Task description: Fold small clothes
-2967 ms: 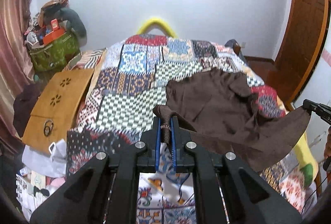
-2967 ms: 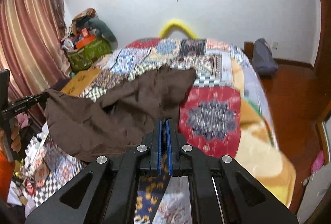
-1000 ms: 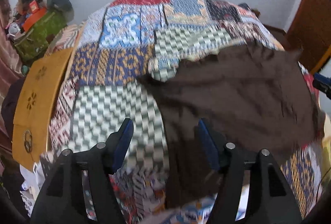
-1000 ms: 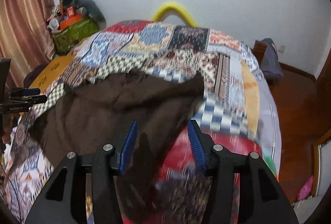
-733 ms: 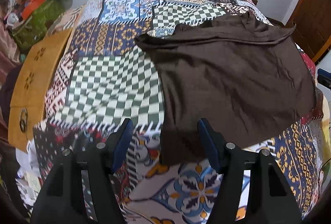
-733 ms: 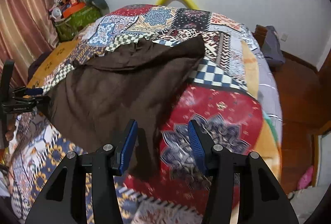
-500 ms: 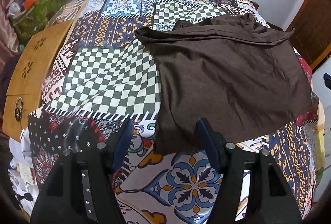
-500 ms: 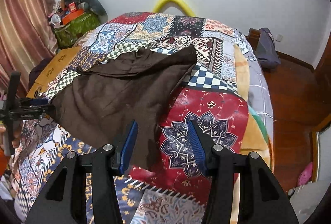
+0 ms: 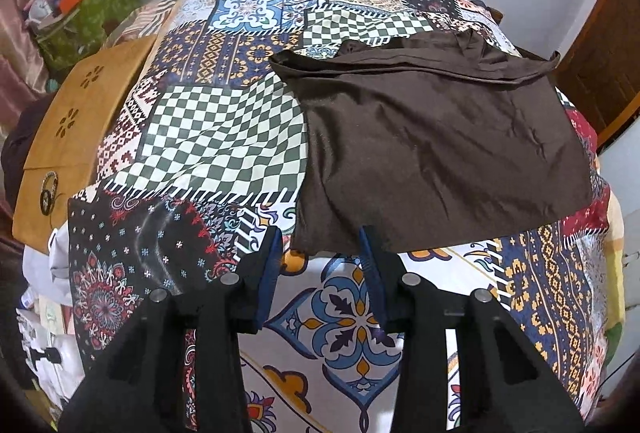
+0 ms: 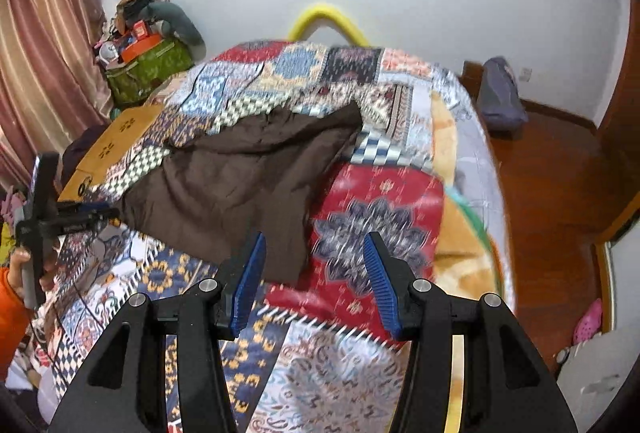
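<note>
A dark brown garment point(image 9: 432, 149) lies spread flat on the patchwork bed cover point(image 9: 216, 137), its near hem toward me. My left gripper point(image 9: 322, 267) is open and empty, its blue pads just short of the garment's near left corner. In the right wrist view the garment point(image 10: 240, 177) lies left of centre. My right gripper point(image 10: 314, 279) is open and empty above the bed, near the garment's near right corner. The left gripper also shows in the right wrist view point(image 10: 86, 213), held by a hand at the left.
A tan wooden board point(image 9: 76, 125) lies along the bed's left side. A green bag with clutter point(image 10: 148, 67) stands by the curtain. A yellow headboard arc point(image 10: 326, 19) is at the far end. Wooden floor point(image 10: 552, 169) and a grey bag point(image 10: 500, 99) lie to the right.
Both grippers let go of the brown garment, which dropped flat onto the bed. Both then drew back toward the near edge, jaws open.
</note>
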Motion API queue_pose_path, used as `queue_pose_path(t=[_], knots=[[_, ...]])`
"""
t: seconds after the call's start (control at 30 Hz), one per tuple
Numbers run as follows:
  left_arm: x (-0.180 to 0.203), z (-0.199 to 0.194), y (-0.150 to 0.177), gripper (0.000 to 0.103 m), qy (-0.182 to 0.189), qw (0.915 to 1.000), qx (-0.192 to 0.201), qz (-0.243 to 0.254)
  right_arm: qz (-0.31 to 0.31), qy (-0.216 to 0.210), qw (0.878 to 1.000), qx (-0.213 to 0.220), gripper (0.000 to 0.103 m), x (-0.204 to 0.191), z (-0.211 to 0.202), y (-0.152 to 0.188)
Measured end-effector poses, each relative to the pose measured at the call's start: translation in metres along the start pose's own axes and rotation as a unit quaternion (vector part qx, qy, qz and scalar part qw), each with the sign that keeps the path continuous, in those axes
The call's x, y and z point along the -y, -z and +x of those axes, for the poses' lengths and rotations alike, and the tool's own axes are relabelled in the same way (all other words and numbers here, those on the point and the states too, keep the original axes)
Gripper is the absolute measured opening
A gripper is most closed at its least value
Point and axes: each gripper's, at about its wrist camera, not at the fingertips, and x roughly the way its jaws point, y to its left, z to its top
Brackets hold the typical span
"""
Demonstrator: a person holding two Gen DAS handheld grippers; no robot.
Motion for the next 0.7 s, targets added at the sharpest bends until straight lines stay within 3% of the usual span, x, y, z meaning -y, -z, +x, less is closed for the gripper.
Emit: queue_pose_path(t=[0.2, 0.43, 0.53, 0.6, 0.7], knots=[[-0.004, 0.009, -0.005, 0.041, 0.001, 0.9999, -0.005, -0.012, 0.022, -0.018, 0.999, -0.036, 0.047, -0.006, 0.052, 0.012], [-0.005, 0.033, -0.014, 0.041, 0.011, 0.9995, -0.022, -0.020, 0.041, -0.041, 0.997, -0.045, 0.047, -0.012, 0.079, 0.010], [-0.004, 0.042, -0.015, 0.040, 0.020, 0.9992, -0.027, -0.020, 0.033, -0.046, 0.997, -0.047, 0.037, -0.019, 0.086, 0.012], [-0.002, 0.045, -0.015, 0.032, 0.020, 0.9993, -0.025, -0.016, 0.022, -0.040, 0.998, -0.049, 0.023, -0.023, 0.089, 0.014], [0.002, 0.045, -0.013, 0.021, 0.011, 0.9998, -0.014, -0.001, 0.011, -0.036, 0.998, -0.045, 0.016, -0.025, 0.088, 0.017]])
